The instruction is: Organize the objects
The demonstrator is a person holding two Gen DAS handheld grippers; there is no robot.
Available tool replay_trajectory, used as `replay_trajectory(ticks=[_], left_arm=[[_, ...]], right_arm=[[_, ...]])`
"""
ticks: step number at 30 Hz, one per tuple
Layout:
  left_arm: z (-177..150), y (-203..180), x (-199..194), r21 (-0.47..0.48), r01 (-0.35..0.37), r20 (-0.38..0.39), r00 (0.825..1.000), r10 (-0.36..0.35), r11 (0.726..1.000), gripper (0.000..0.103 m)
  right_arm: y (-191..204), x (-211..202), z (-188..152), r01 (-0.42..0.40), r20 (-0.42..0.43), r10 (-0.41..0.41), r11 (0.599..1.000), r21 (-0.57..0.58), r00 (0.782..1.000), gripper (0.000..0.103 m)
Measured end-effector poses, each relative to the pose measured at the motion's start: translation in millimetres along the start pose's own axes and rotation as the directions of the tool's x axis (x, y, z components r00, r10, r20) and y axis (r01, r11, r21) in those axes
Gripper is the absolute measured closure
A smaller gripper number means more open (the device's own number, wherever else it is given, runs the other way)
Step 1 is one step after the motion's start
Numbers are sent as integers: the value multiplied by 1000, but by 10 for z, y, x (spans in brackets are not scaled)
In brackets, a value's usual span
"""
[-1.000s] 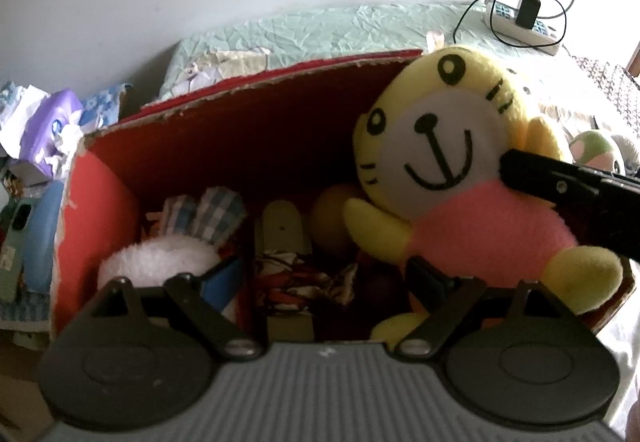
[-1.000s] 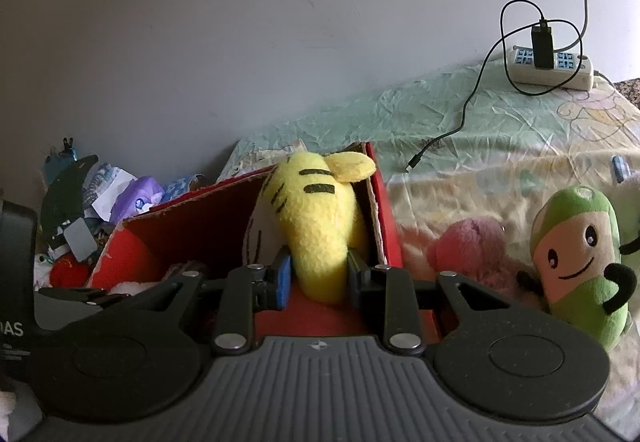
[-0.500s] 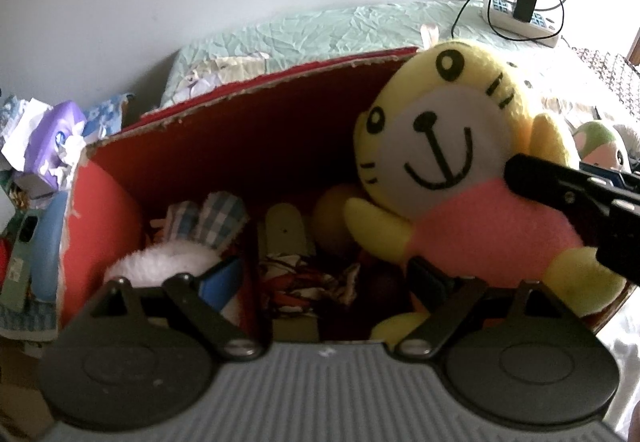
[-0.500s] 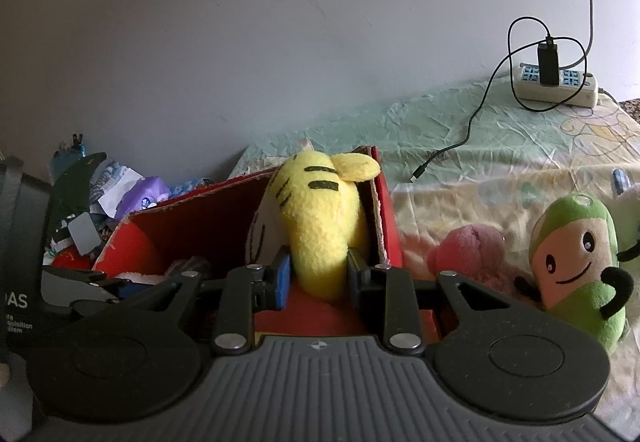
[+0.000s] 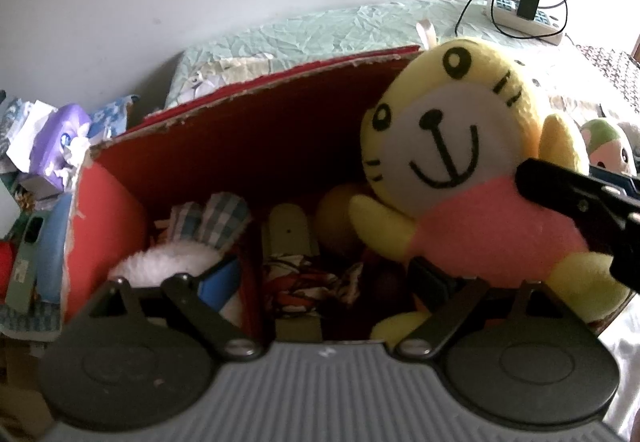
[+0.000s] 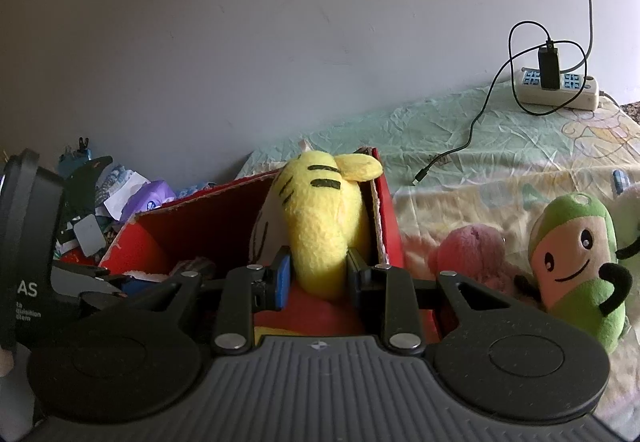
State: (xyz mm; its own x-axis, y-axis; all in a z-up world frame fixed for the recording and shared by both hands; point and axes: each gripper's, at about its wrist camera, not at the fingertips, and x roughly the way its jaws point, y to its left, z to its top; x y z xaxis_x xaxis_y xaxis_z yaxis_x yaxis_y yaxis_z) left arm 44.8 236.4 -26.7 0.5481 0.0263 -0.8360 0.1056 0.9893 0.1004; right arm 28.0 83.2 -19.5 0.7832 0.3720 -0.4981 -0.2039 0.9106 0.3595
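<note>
At the far left, beside the bed, lies a heap of clutter with a purple tissue pack (image 5: pixel 60 139), and next to it the red cardboard box (image 5: pixel 248 145) stands on the bed sheet (image 6: pixel 500 145). In its left part I see a white fluffy toy (image 5: pixel 168 266) with a checkered cloth piece (image 5: pixel 224 213), and in the middle some patterned fabric (image 5: pixel 308 278). The left claw (image 5: pixel 326 282) hangs over the box, its jaws wide and just opening further, with nothing pressed between them. To the right, the yellow tiger plush (image 5: pixel 460 177) with the pink shirt sits in the right end of the box, leaning against the end wall. The right claw (image 6: pixel 318 276) is closed on the back of this plush, and its pads squeeze the soft body from both sides. I judge that the step in hand is to settle the plush into the box. To do it well, the right claw should press the toy lower before it lets go, because the head stands above the rim and can tip out. The left claw can help to push the other toys aside. Further right on the bed, the pink plush (image 6: pixel 468 254) and the green plush (image 6: pixel 576 266) wait outside, and a power strip (image 6: pixel 556 89) lies behind them.
</note>
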Motion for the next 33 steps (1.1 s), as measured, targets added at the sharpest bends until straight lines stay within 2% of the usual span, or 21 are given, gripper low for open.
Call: replay_trajectory(ticks=[26, 33], left_arm=[[-29, -103, -2, 16, -116, 23, 993, 116, 993, 10], [-41, -127, -2, 25, -137, 33, 990, 136, 990, 9]], right_arm=[[1, -17, -58, -28, 14, 29, 997, -70, 999, 71], [19, -35, -99, -27, 43, 31, 996, -87, 999, 71]])
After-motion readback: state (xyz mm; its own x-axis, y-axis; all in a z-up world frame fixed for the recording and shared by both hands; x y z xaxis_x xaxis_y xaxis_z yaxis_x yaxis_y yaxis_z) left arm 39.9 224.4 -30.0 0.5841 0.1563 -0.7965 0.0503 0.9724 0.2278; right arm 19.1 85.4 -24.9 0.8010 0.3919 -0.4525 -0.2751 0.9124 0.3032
